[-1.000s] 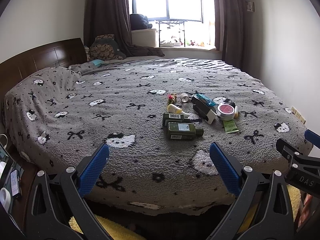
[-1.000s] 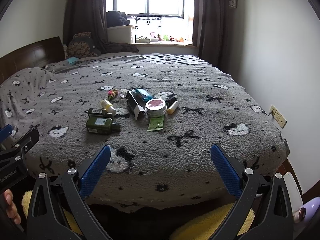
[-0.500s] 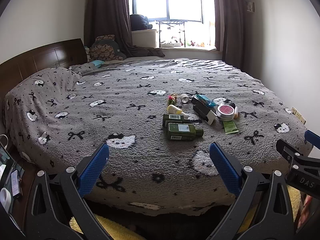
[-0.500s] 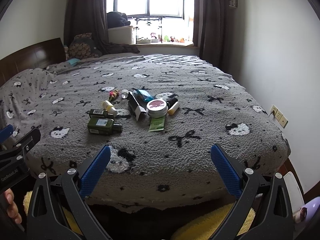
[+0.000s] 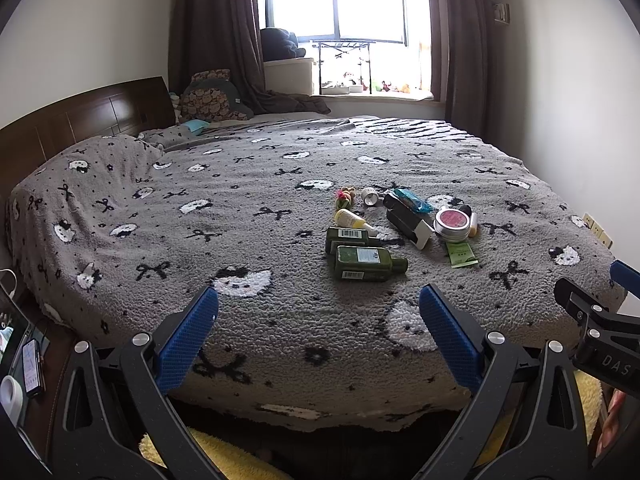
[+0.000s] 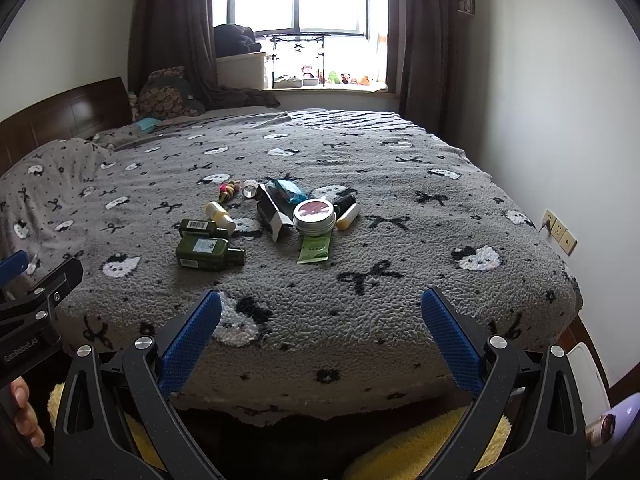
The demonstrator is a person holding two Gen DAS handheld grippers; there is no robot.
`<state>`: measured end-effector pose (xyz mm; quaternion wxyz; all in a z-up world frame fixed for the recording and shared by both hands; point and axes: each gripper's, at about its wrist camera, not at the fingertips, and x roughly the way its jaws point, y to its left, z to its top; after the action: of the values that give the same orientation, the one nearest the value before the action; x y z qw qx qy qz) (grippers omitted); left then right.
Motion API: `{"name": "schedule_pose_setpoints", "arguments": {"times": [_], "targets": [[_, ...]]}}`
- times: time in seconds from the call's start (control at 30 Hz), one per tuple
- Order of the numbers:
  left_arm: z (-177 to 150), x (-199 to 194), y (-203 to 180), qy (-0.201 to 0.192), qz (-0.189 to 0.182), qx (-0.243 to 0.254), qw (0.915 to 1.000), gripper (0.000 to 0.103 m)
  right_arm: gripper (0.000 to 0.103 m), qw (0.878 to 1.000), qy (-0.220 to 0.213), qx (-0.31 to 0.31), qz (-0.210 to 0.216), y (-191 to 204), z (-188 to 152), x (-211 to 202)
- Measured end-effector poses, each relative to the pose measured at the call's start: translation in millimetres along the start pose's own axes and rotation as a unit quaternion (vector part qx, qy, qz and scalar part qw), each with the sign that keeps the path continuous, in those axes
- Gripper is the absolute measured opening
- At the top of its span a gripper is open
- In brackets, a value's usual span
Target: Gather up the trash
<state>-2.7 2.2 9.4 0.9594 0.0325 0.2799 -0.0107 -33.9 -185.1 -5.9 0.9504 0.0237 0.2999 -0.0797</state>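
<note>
Bedroom, both wrist views. My left gripper (image 5: 318, 312) and right gripper (image 6: 321, 314) hover at the foot of the bed (image 6: 400, 280), blue pads spread wide, nothing between them. "GenRobot.AI" reads on the left unit's body seen in the right view; "DAS" on the right unit in the left view. The trash lies mid-blanket, well ahead: two green bottles (image 6: 208, 254) with barcode labels, a round tin (image 6: 315, 218), a green sachet (image 6: 315, 249), a black carton (image 6: 272, 216).
</note>
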Motion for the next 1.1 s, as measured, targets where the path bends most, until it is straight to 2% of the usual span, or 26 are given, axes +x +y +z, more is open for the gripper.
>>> {"name": "schedule_pose_setpoints", "arguments": {"times": [0.73,0.83,0.97,1.1], "targets": [[-5,8,3,0.009,0.000,-0.003,1.0000,0.095,0.100,1.000,0.005,0.006,0.004,-3,-2,6],[-9,15,2,0.017,-0.003,0.000,0.9998,0.095,0.100,1.000,0.009,0.010,0.004,-7,-4,11],[-14,28,1,0.031,-0.011,-0.002,0.9994,0.095,0.100,0.999,0.020,0.026,0.028,-12,-7,21],[-17,45,0,0.045,-0.014,0.000,0.9989,0.095,0.100,0.999,0.022,0.025,0.025,-12,-9,35]]}}
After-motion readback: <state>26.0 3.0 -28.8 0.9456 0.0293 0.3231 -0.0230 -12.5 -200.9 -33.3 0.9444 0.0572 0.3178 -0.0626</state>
